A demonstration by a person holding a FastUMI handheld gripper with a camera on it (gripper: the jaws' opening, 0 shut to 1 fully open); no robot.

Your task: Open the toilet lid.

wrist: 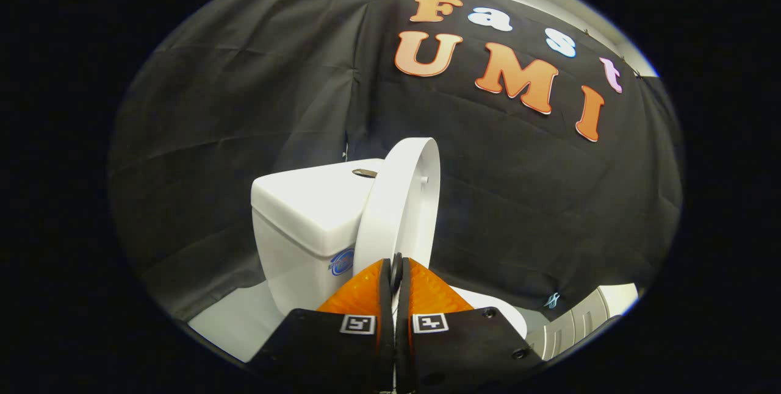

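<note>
Gripper point(395, 273): I see its fingers pressed together on the lid's edge, pinching it for leverage.
Toilet lid point(399, 199): raised near upright, leaning toward the tank point(305, 211), nearly open.

gripper point(395, 272), orange fingers point(360, 293) pressed together, jaws closed

One toilet lid point(399, 199), one cistern point(305, 223), one hand-held gripper point(395, 272), two orange fingers point(360, 293).
</note>
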